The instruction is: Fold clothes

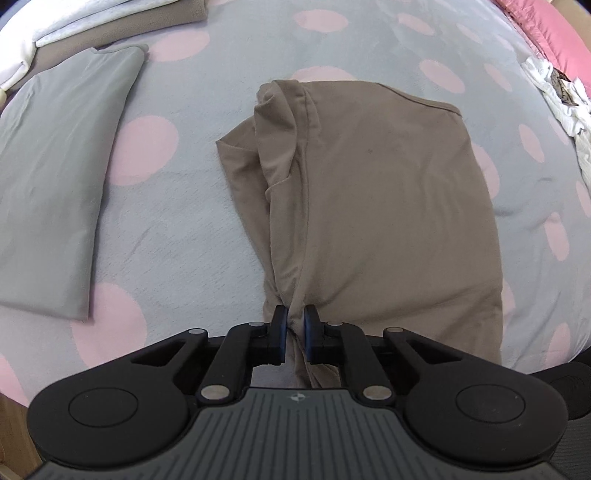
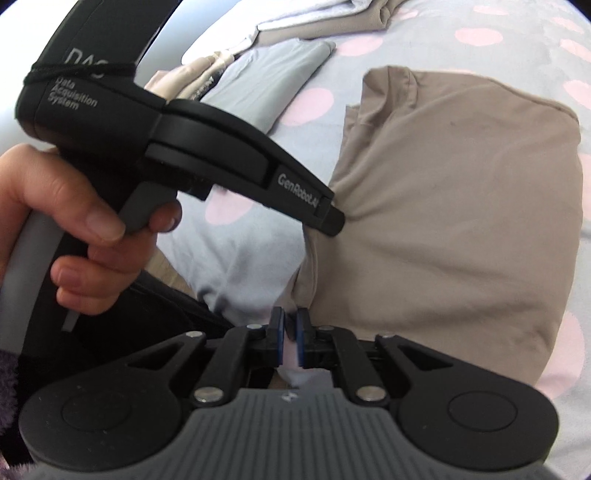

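Observation:
A tan garment [image 1: 388,206] lies partly folded on a grey bedsheet with pink dots [image 1: 177,221]. My left gripper [image 1: 295,325] is shut on the garment's near edge, where the cloth bunches between the blue pads. In the right wrist view the same tan garment [image 2: 461,221] fills the right half. The left gripper [image 2: 330,218] reaches in from the left, held by a hand, its tip on the garment's edge. My right gripper [image 2: 290,328] is nearly shut at the garment's near left corner; pale cloth shows between its pads, and I cannot tell what it pinches.
A folded grey garment [image 1: 62,173] lies to the left, and it also shows in the right wrist view [image 2: 273,74]. Folded white and tan clothes [image 1: 74,18] sit at the far left. A pink quilt [image 1: 554,33] and crumpled white cloth [image 1: 561,99] lie at the right.

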